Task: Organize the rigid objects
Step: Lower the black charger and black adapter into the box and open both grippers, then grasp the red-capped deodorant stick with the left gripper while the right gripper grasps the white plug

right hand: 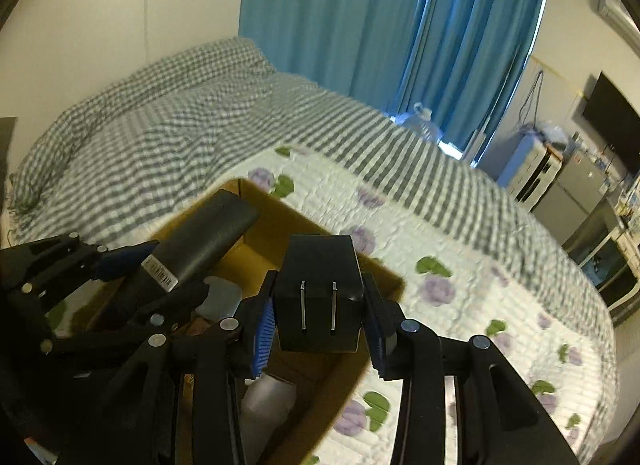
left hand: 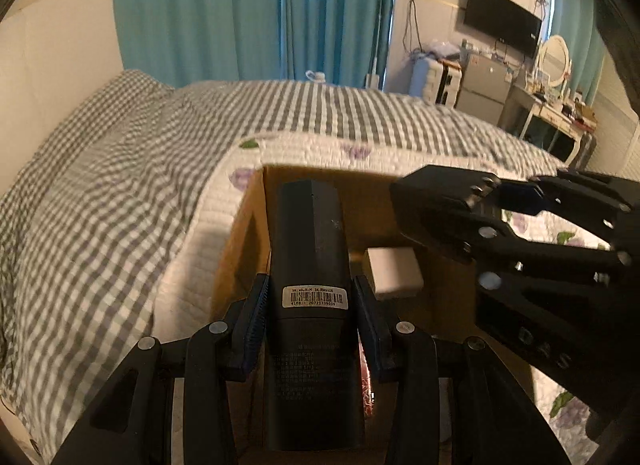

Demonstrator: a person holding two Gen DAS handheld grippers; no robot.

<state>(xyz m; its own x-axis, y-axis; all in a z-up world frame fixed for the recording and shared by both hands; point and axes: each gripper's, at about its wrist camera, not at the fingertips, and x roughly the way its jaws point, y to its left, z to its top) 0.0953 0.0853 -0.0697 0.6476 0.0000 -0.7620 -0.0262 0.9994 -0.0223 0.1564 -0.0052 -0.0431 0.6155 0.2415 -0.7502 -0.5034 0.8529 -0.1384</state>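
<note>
above the open cardboard box (right hand: 280,221) on the floral quilt (right hand: 460,265), my left claw (left hand: 310,301) clamps a long dark remote (left hand: 308,249) over its near corner, my right claw (right hand: 320,323) squeezing a black plug adapter (right hand: 320,293) over its middle.

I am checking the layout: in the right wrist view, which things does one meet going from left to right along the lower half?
left gripper → long black device → black plug adapter held by the right gripper → floral quilt.
</note>
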